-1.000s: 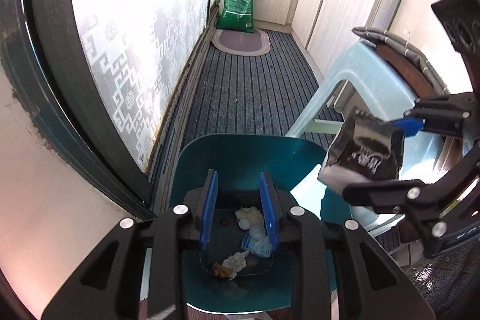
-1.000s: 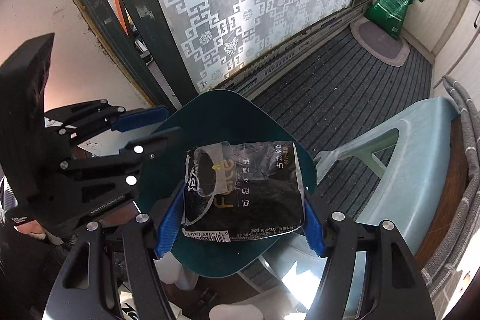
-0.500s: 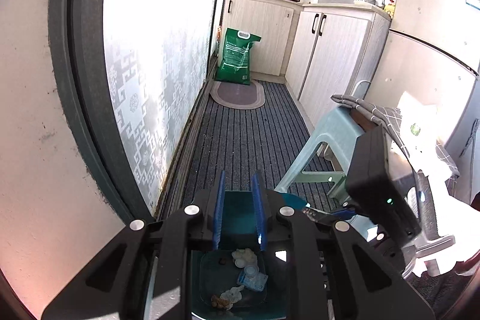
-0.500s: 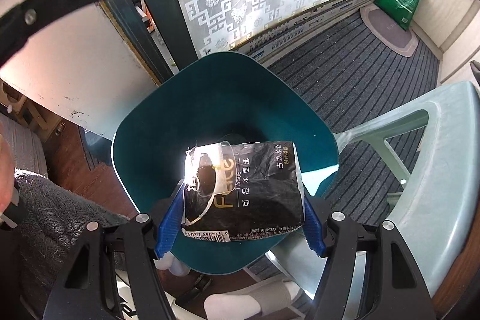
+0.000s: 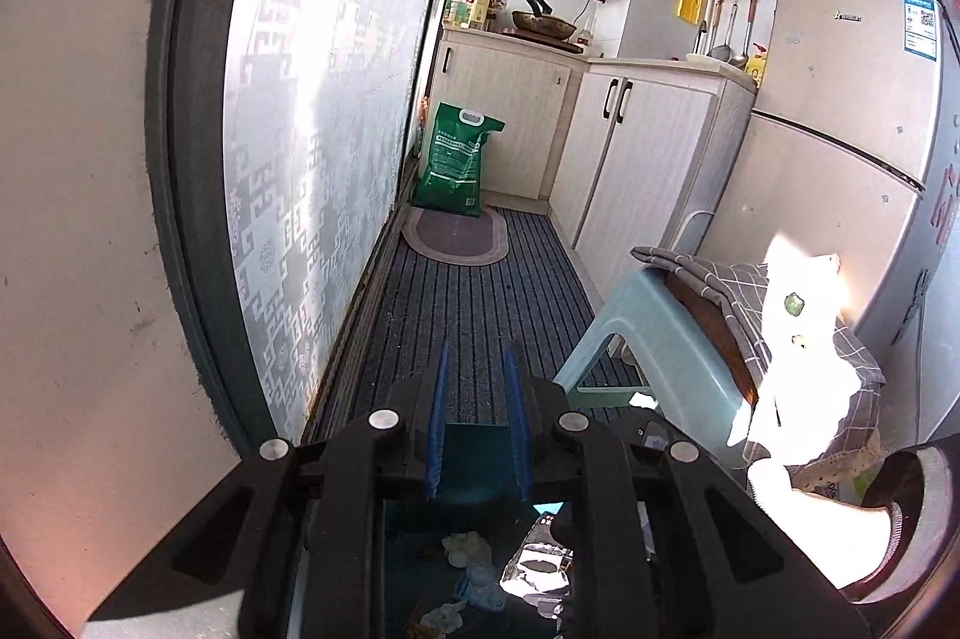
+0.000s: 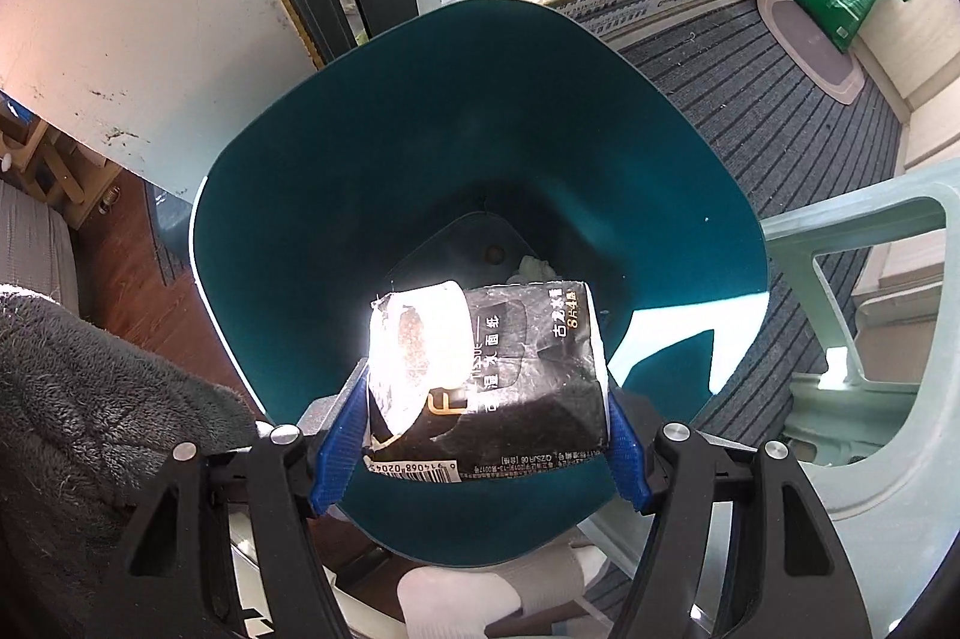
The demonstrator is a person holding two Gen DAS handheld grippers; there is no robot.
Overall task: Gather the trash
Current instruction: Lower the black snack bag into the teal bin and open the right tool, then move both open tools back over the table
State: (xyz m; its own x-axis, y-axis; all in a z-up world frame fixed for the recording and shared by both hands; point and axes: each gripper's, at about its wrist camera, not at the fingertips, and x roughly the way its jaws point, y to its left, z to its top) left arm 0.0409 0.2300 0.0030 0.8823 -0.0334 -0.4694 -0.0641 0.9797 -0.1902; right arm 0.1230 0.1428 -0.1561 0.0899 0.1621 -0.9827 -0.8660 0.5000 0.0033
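A black tissue wrapper (image 6: 486, 375) sits between the blue pads of my right gripper (image 6: 480, 453), which is shut on it and holds it over the mouth of the teal trash bin (image 6: 336, 195). White crumpled scraps (image 6: 537, 267) lie at the bin's bottom. In the left wrist view the bin (image 5: 474, 450) is below my left gripper (image 5: 477, 387), which is open and empty and points down the kitchen floor. The wrapper also shows there (image 5: 540, 567), low inside the bin beside tissue scraps (image 5: 465, 549).
A pale green plastic stool (image 5: 654, 339) with a checked cloth (image 5: 780, 315) stands to the right of the bin. A frosted sliding door (image 5: 312, 111) runs along the left. A green bag (image 5: 456, 165) and an oval mat (image 5: 456, 234) lie far down the striped floor mat, by the cabinets (image 5: 642, 147).
My left gripper has risen and tilted up away from the bin, so the bin has dropped low in its view. My right gripper has carried the wrapper over the bin's mouth.
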